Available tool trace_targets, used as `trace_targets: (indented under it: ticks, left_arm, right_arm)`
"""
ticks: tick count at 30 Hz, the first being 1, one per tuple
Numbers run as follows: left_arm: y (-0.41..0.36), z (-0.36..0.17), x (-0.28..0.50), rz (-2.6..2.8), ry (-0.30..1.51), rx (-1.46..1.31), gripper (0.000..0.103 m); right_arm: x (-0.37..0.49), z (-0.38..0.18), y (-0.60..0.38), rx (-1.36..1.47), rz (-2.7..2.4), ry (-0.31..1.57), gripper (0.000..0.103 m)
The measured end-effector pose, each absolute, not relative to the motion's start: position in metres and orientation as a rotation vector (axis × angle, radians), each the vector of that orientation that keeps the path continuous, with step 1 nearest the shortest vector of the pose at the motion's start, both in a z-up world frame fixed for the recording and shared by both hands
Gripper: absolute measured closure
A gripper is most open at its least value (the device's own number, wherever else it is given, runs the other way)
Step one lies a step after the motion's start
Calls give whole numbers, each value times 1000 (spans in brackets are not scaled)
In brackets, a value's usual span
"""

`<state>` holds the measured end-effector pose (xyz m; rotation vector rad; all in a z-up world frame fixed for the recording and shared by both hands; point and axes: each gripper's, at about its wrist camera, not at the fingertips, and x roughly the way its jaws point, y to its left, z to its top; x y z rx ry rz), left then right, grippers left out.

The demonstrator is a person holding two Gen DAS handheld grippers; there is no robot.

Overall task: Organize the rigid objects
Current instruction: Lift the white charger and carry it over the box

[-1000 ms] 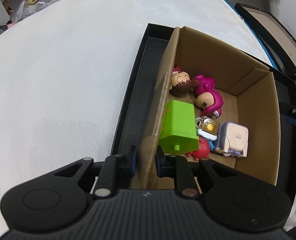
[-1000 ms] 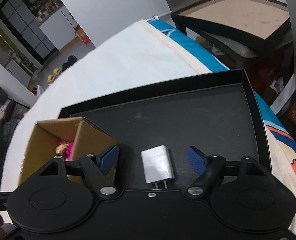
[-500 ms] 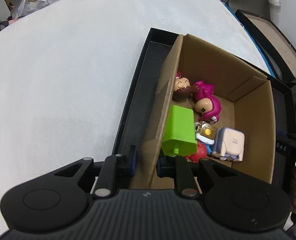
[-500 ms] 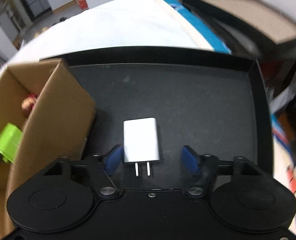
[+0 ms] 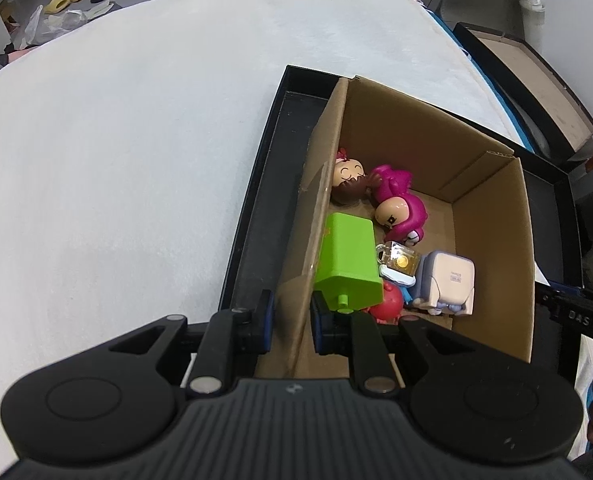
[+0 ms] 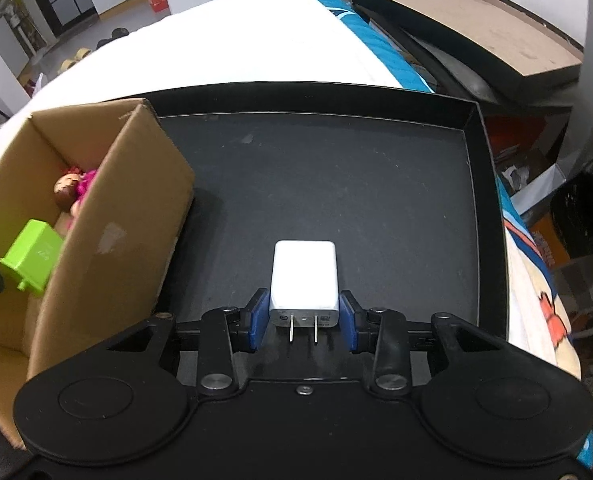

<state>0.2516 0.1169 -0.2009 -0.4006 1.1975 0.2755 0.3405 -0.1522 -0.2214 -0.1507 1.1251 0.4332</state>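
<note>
Left wrist view: white bed (image 5: 136, 140) fills the left side. A black tray (image 5: 256, 216) lies on it toward the right, and a box (image 5: 492, 248) stands in the tray against its left rim. The left gripper (image 5: 290, 322) straddles the box's near left wall, one blue pad outside, one inside, jaws clamped on the cardboard.

Inside the box, left to right: a green block (image 5: 346, 264) along the left wall; a brown-haired doll head (image 5: 348, 178) at the far left; a pink figure (image 5: 398, 208) touching it; a clear cube with a gold coin (image 5: 398, 260) beside the block; a red toy (image 5: 388, 300) partly under the block; a white-lilac toy (image 5: 446, 282) at the near right.

Right wrist view: the box (image 6: 112, 240) sits at the tray's left edge, with the green block (image 6: 32, 254) and pink figure (image 6: 84, 184) showing inside. The tray (image 6: 336, 184) floor spreads to the right. A white charger (image 6: 304, 280) lies flat near the tray's near edge, prongs pointing toward the camera. The right gripper (image 6: 304, 318) has its blue pads against both sides of the charger at the prong end, jaws closed on it. The charger is outside the box, well to its right. A blue patterned cover (image 6: 536, 256) lies past the tray's right rim.
</note>
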Motion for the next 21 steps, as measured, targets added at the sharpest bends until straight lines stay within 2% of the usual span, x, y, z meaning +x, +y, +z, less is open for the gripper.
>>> trace_targets:
  ticks: [21]
  left_arm:
    - [125,-202,244,236,1170,-441,87]
  right_arm:
    - [328,-164,-156,-63,436,1081,67]
